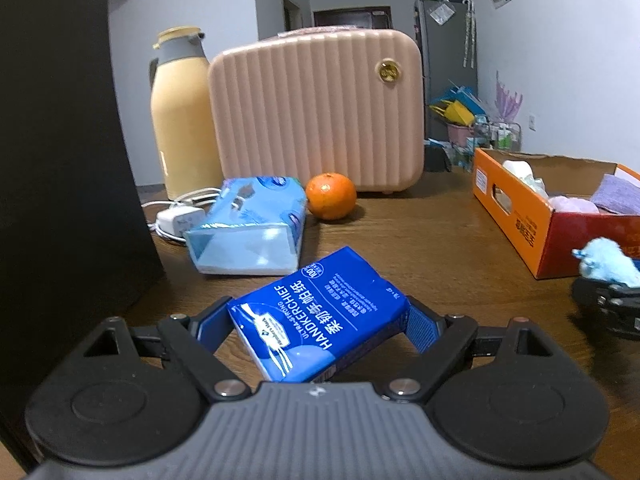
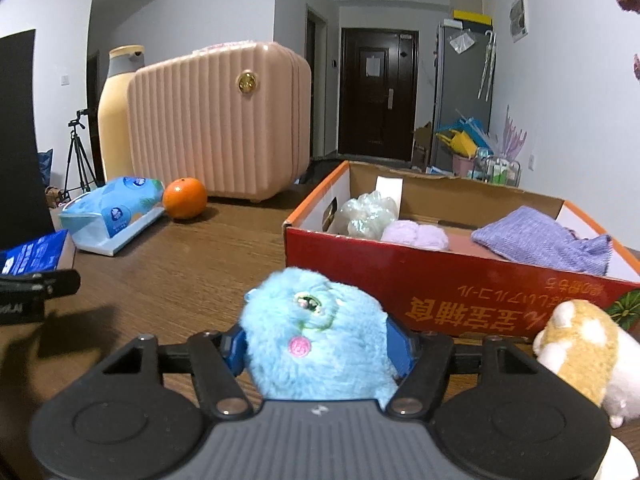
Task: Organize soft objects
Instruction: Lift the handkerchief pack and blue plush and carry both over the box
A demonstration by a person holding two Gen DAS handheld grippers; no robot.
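A dark blue handkerchief pack sits tilted between the blue pads of my left gripper, which press its two sides low over the wooden table. My right gripper is shut on a fluffy light-blue plush toy, just in front of the red-and-orange cardboard box. The box holds a purple cloth, a lilac yarn ball and a pale mesh puff. An orange-and-white plush lies on the table at my right, beside the box.
A light-blue tissue pack, an orange and a white charger lie mid-table. Behind them stand a pink ribbed case and a yellow flask. A black panel walls off the left.
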